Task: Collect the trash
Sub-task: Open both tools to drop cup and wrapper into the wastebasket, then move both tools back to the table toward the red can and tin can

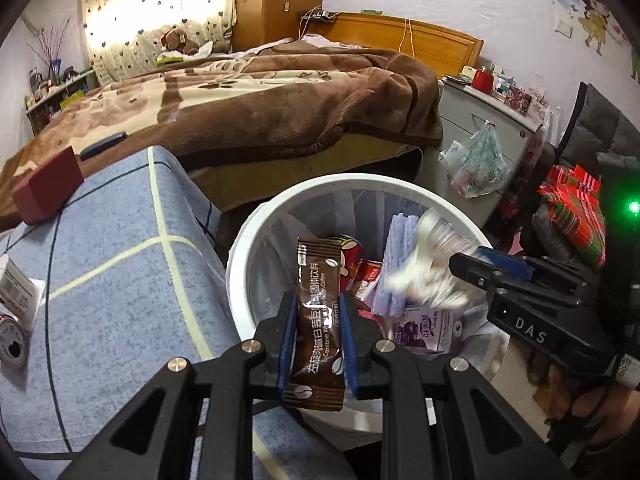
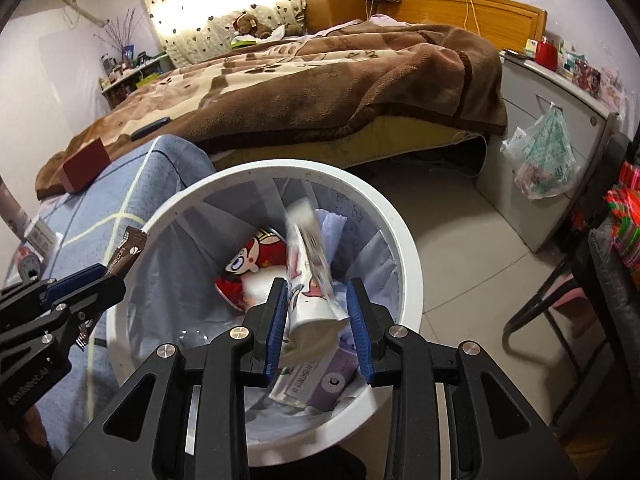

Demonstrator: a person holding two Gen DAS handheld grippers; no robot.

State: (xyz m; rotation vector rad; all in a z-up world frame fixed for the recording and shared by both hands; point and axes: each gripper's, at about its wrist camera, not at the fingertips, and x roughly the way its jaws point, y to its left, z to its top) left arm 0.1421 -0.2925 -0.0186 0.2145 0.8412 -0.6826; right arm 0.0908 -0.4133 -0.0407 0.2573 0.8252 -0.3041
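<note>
- Closest to the left wrist camera, the left tool [image 1: 316,344] has its blue pads pressed on a brown coffee sachet [image 1: 318,320], which stands upright between them, over the near rim of the white bin [image 1: 240,248].
- Closest to the right wrist camera, the right tool [image 2: 318,328] stands part-way apart around a crumpled white wrapper [image 2: 310,280]; the left pad lies against the wrapper, while a gap shows at the right pad, and the wrapper is blurred, so I cannot tell whether it is gripped or loose.
- Below both tools, the bin holds a clear liner, a red cartoon-printed packet [image 2: 256,260], a purple carton [image 2: 332,380] and a pale lilac ridged sheet [image 1: 396,256].
- Left of the bin lies a blue-grey cloth with pale stripes [image 1: 120,264], and on it a red box [image 1: 48,188] at the far edge and a small can [image 1: 12,336] at the near left.
- Right of the bin, the floor is tiled, and a plastic bag [image 2: 544,160] hangs on a grey cabinet [image 2: 568,128].
- Beyond them stands a bed under a brown blanket [image 1: 260,104], with a dark phone-like thing [image 1: 102,146] on its near corner.
- Farthest back, a teddy bear [image 1: 180,40] sits before a dotted curtain, beside a wooden headboard [image 1: 420,36].
</note>
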